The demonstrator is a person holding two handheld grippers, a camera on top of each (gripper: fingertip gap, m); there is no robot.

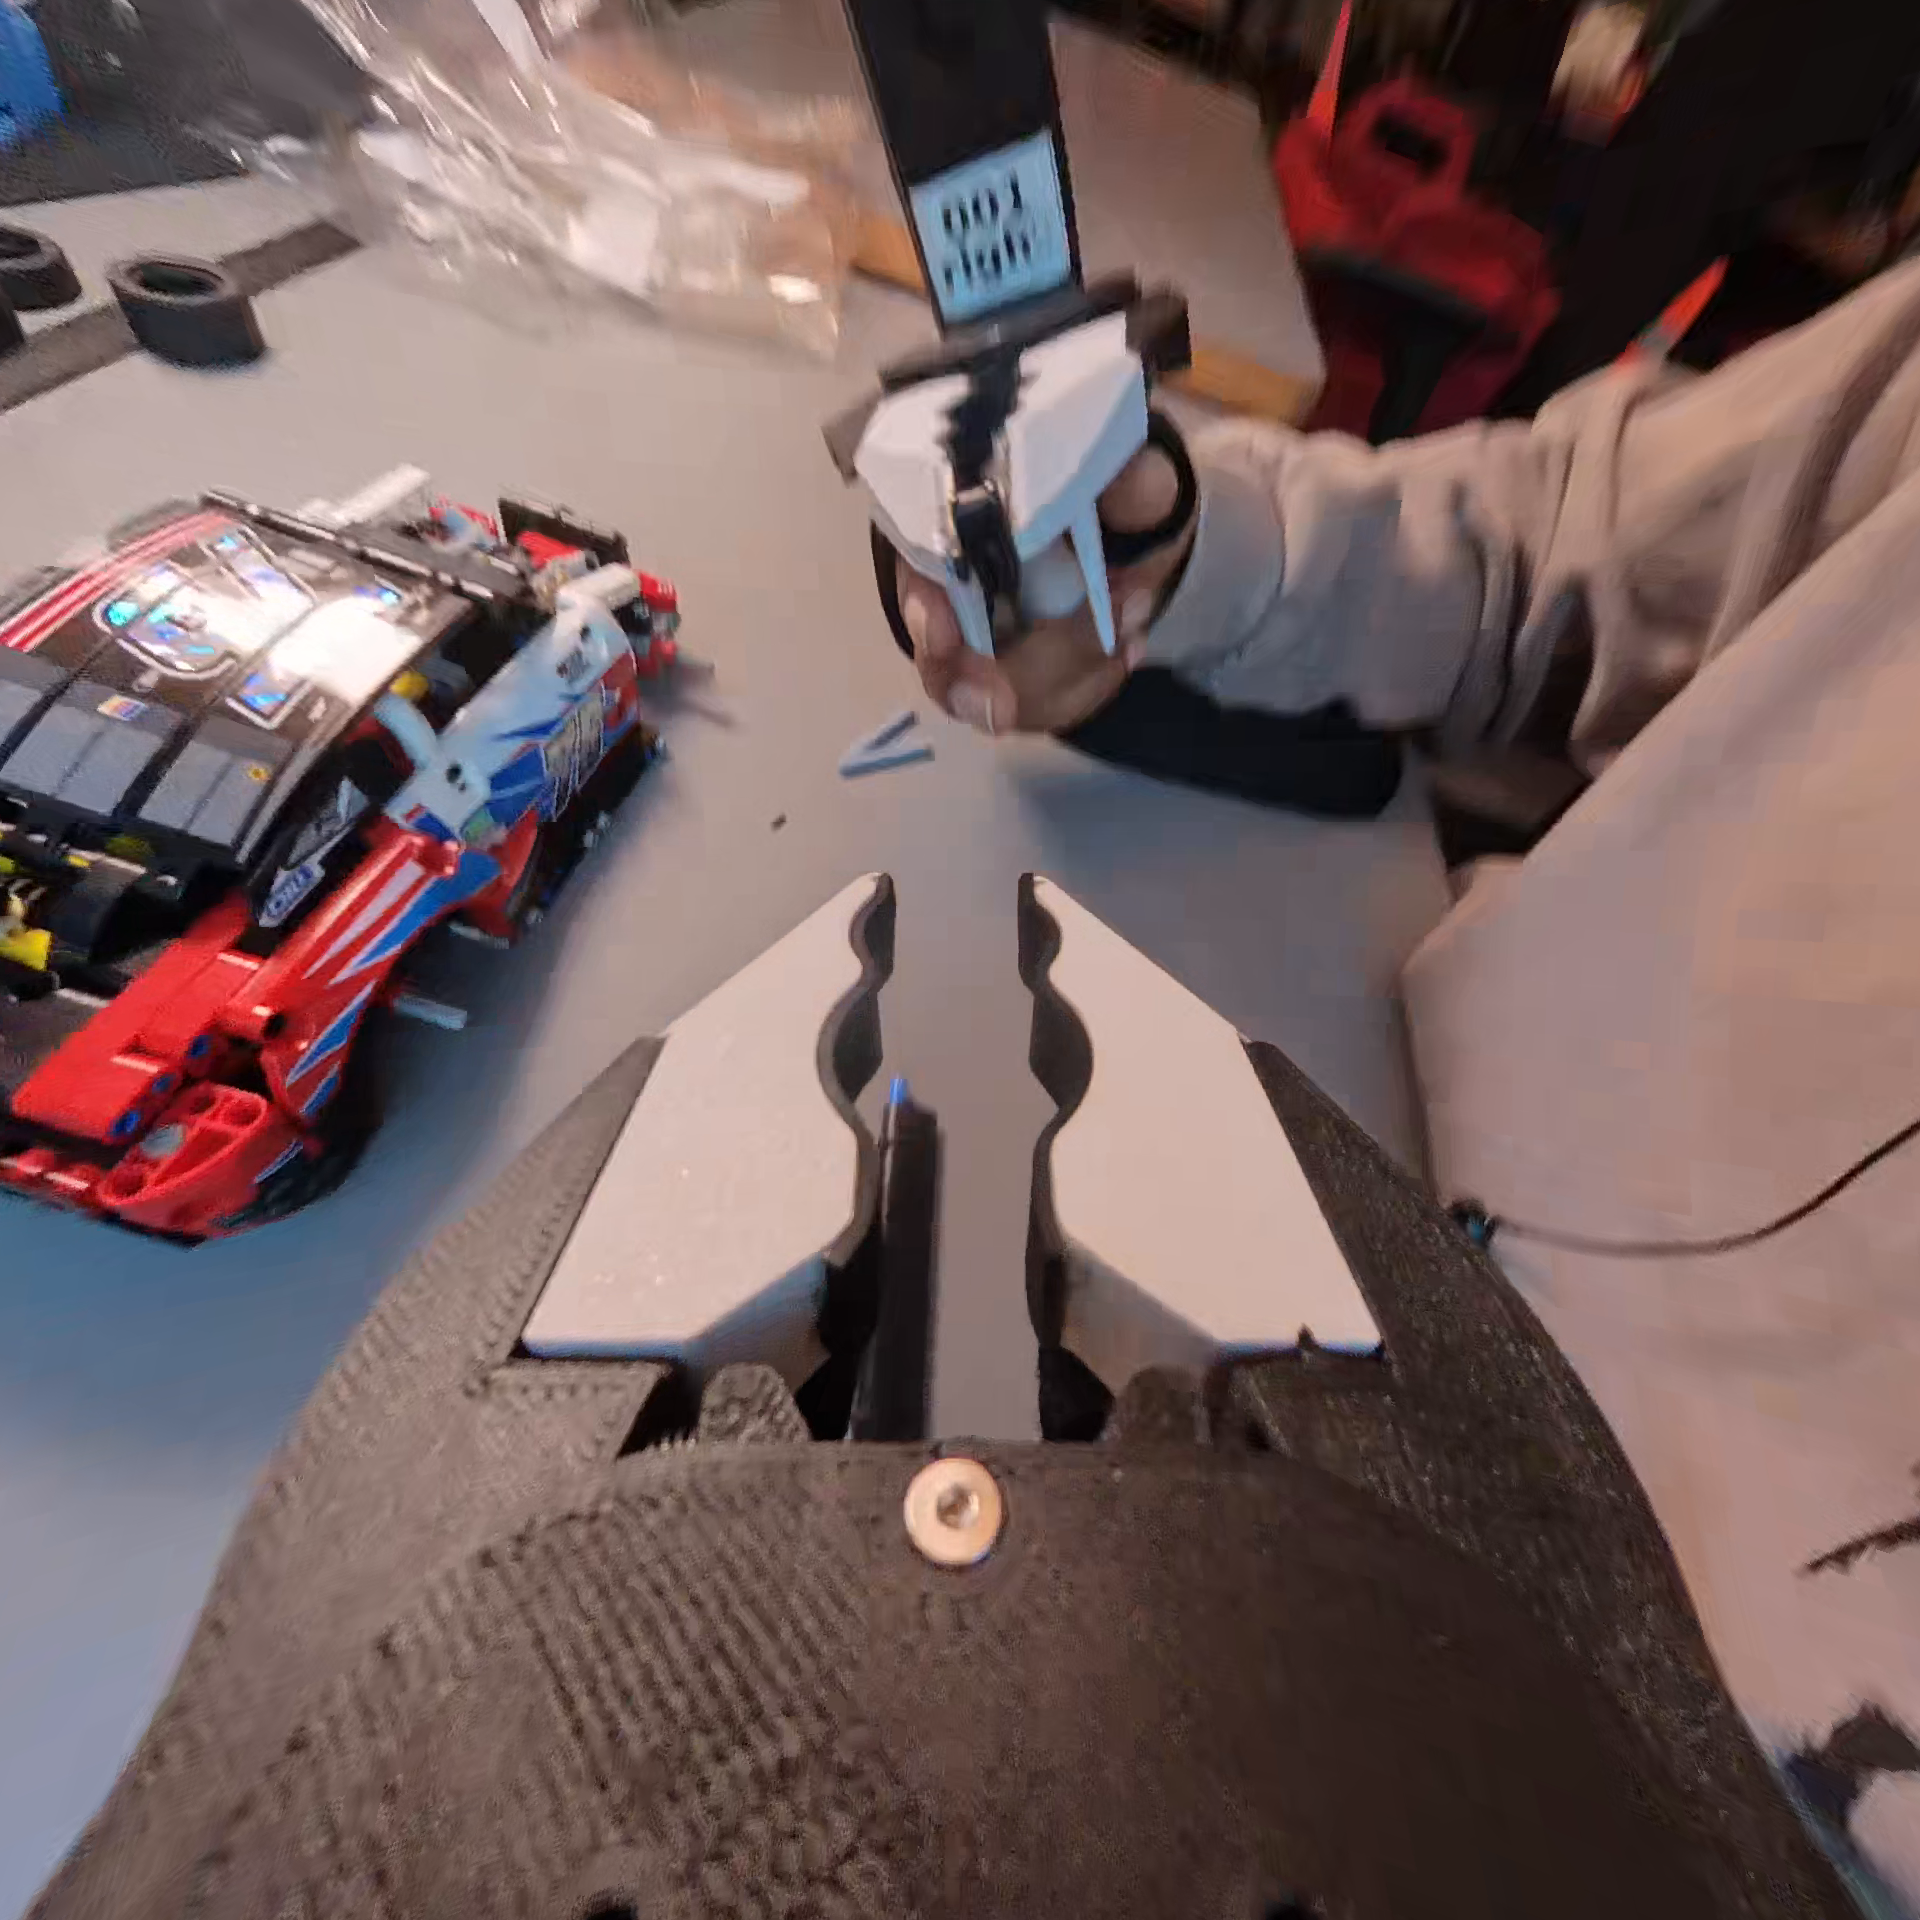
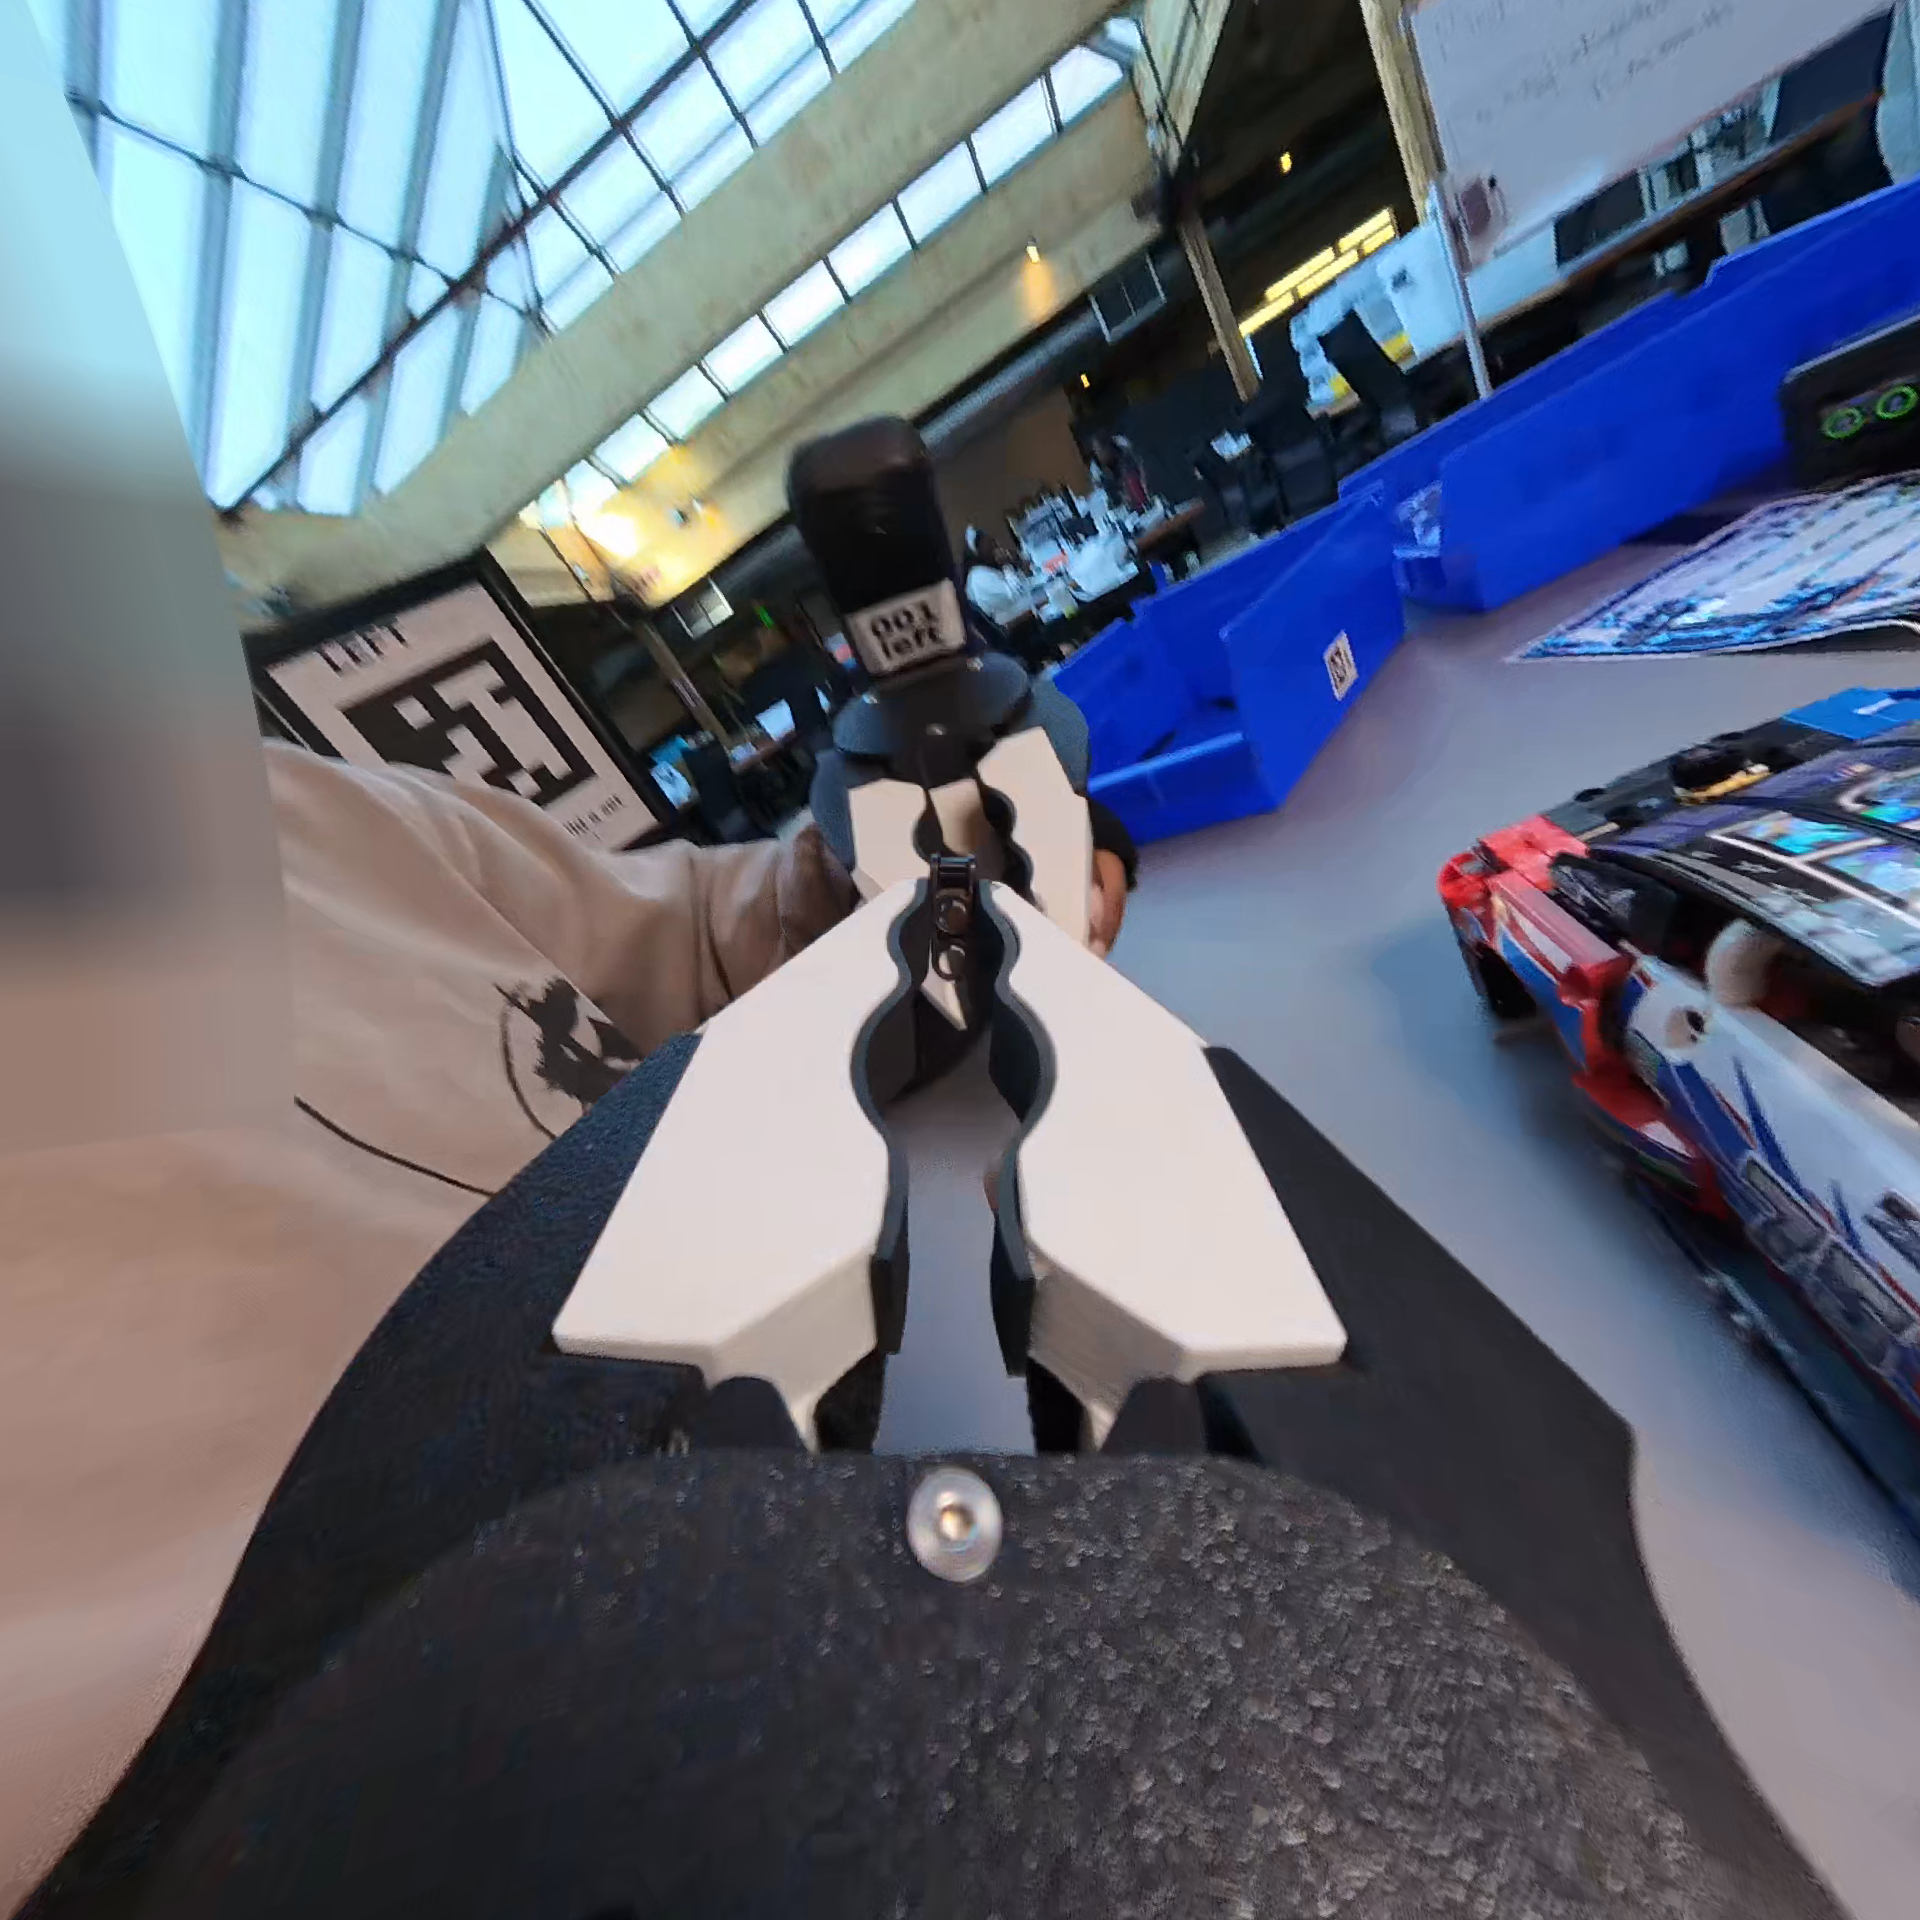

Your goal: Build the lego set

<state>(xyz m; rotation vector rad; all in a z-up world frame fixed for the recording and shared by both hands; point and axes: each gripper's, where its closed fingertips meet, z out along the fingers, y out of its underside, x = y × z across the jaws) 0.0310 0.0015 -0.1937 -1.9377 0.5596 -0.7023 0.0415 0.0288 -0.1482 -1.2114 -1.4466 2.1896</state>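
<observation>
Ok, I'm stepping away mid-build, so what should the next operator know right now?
Left tongs: open; a black, blue-tipped piece lies against one finger, grip unclear.
Right tongs: shut on a small black connector, held up facing the left tongs.
Lego car: largely built, on the table.
To do: probably fit the connector; tyres lie loose beyond the car.

Right hand-held gripper (image 2: 954, 904) pinching small black piece (image 2: 951, 920), lego car (image 2: 1704, 997) beside

car (image 1: 312, 790): red, white, blue stripes | tyre (image 1: 187, 307): black | table (image 1: 582, 416): grey
</observation>
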